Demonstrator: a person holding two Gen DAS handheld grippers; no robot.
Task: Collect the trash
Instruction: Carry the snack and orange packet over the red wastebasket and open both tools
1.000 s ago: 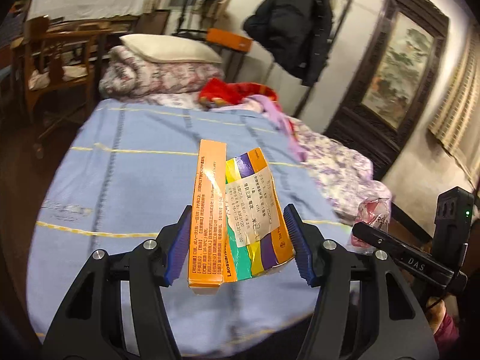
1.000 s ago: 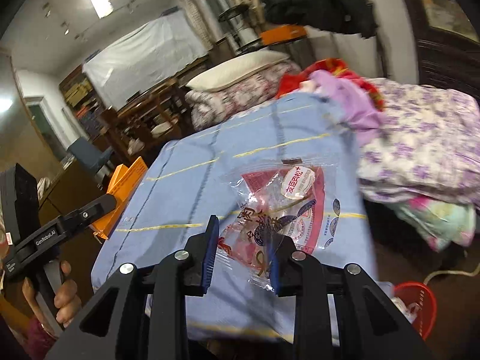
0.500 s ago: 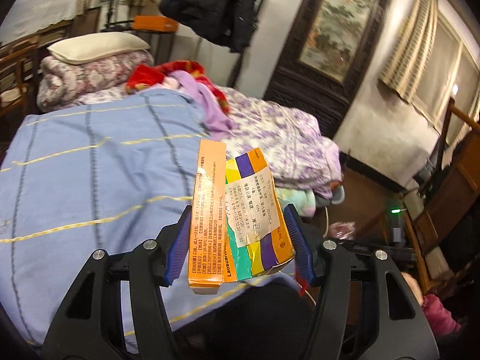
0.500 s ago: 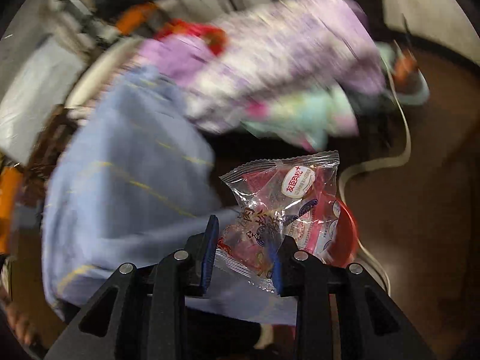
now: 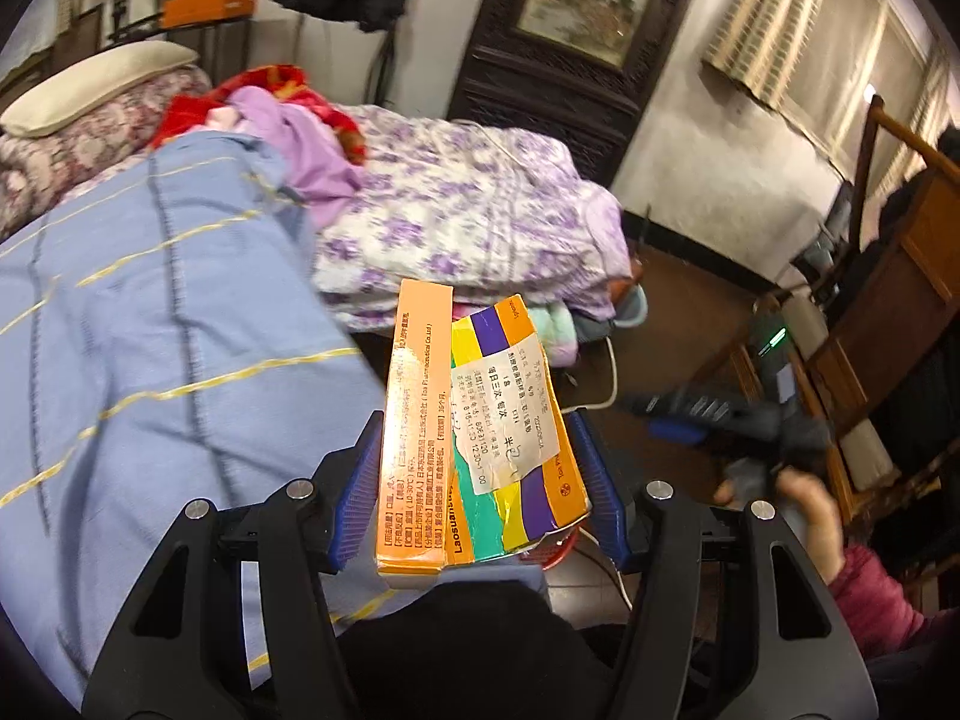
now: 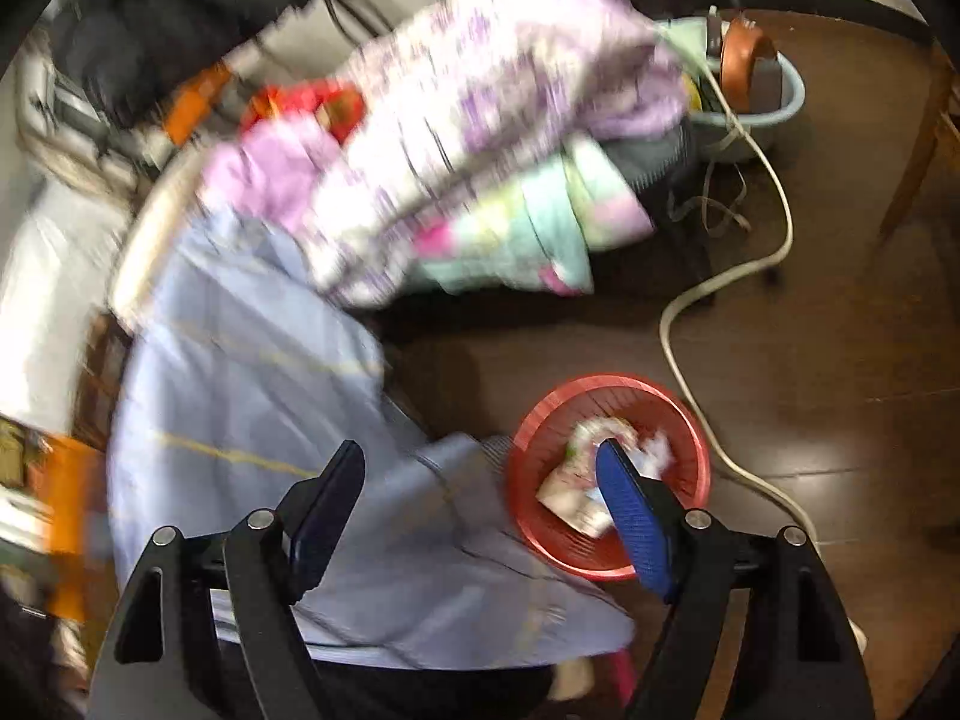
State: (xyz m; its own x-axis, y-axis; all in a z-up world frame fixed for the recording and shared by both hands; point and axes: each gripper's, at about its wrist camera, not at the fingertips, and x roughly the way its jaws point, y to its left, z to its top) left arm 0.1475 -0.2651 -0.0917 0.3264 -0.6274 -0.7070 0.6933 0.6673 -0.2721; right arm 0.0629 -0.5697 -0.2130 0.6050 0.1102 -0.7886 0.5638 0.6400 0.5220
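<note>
Now the right gripper (image 6: 480,516) hangs spread above the red trash basket (image 6: 690,420), wrappers (image 6: 576,480) inside; the left gripper (image 5: 480,480) pinches two medicine boxes (image 5: 468,432), likely next.

Your bin (image 6: 609,474) sits on the floor at the bed's corner, lower right of the right wrist view.

Wrappers (image 6: 579,480) lie inside it, behind your right gripper (image 6: 480,516). The blanket (image 6: 252,408) fills the lower left, the quilt (image 6: 480,90) the top centre, and a cable (image 6: 678,324) runs along the bin's right. Your left gripper (image 5: 477,462) has the boxes (image 5: 462,438) between its fingers at lower centre, the blanket left of them.
</note>
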